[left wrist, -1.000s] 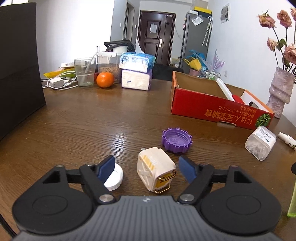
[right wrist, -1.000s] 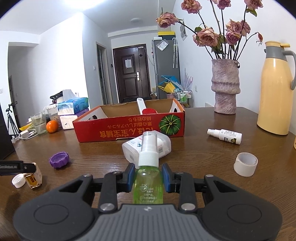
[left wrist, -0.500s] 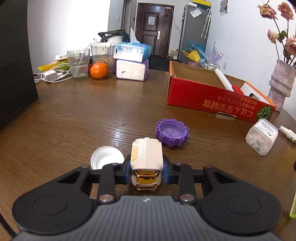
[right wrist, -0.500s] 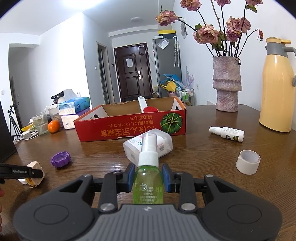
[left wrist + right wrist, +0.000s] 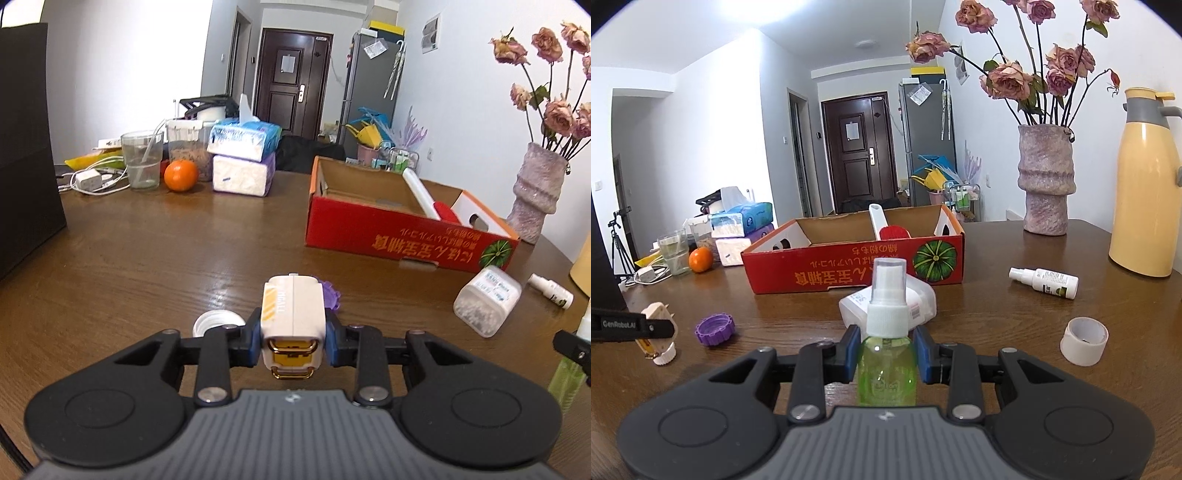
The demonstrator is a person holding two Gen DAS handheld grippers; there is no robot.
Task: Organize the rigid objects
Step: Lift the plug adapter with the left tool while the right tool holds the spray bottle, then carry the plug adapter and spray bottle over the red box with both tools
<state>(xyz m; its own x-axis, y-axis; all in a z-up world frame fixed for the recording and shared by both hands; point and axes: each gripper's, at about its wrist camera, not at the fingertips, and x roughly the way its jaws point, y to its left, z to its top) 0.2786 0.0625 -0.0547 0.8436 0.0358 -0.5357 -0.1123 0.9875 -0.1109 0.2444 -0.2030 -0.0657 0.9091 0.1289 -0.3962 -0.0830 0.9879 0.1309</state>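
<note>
My left gripper (image 5: 293, 341) is shut on a cream plug adapter (image 5: 293, 314) with gold prongs, lifted above the wooden table (image 5: 166, 251). The adapter also shows at the left of the right wrist view (image 5: 657, 325). My right gripper (image 5: 886, 354) is shut on a green spray bottle (image 5: 886, 354) with a white cap, held upright. A red cardboard box (image 5: 402, 236) stands ahead and to the right; it holds a white and red item (image 5: 424, 195). A purple cap (image 5: 714, 329) and a white cap (image 5: 218, 320) lie on the table.
A clear plastic container (image 5: 487, 304), a white spray bottle (image 5: 1043, 282) and a tape roll (image 5: 1084, 341) lie on the table. A vase of roses (image 5: 1047, 181) and a yellow thermos (image 5: 1147, 192) stand at the right. An orange (image 5: 181, 175), a glass (image 5: 142, 160) and tissue packs (image 5: 242, 162) stand at the far left.
My left gripper closed on the plug adapter and lifted it off the table, hiding most of the purple cap. My right gripper kept holding the green bottle, moving slightly.
</note>
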